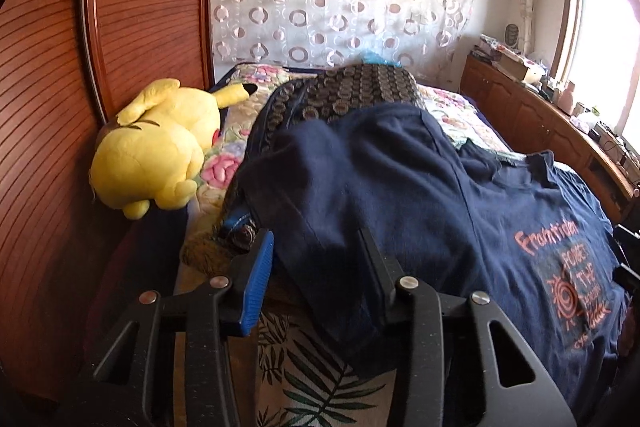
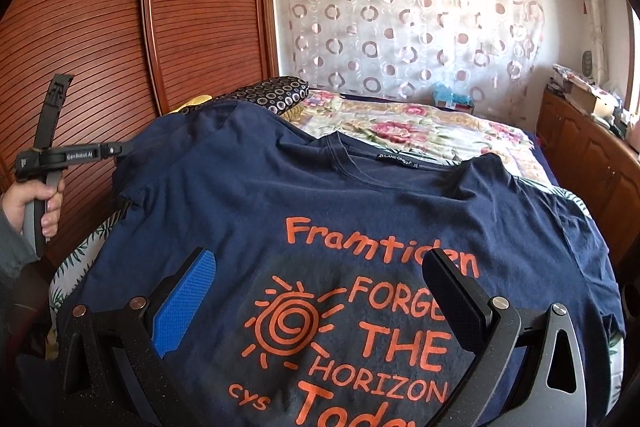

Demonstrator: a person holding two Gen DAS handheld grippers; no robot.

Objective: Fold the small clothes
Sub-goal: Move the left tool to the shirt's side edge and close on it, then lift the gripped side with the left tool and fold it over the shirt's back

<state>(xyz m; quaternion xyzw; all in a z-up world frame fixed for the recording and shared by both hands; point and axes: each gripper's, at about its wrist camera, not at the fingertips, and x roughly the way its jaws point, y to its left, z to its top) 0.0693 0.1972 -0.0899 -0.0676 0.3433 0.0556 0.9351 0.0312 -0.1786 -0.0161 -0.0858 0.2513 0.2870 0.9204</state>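
Sunlight comes through a window onto a bed (image 2: 400, 135) with a flowery cover, beside a brown wooden wardrobe (image 2: 120, 27). A spotty curtain (image 2: 400, 27) hangs on the back wall, and a yellow soft toy (image 1: 160, 151) lies near the wardrobe.

A dark blue T-shirt (image 2: 360, 195) lies spread out on the bed, front side up, with orange words and a sun on it. Its neck points toward the far wall. One sleeve (image 1: 340, 227) lies over the edge of the bed by the wardrobe.

The left gripper (image 1: 316, 267) is about half open. The sleeve cloth sits between its jaws, but the blue pad is not pressing on it yet. The right gripper (image 2: 320, 303) is wide open above the orange print and holds nothing.

The T-shirt looks light and very soft. I think it will flop and wrinkle if pulled from one spot. It will not break or slip much. A good place to take hold is the sleeve edge or the shoulder seam, with the other gripper at the hem on the same side, so the fold stays straight.
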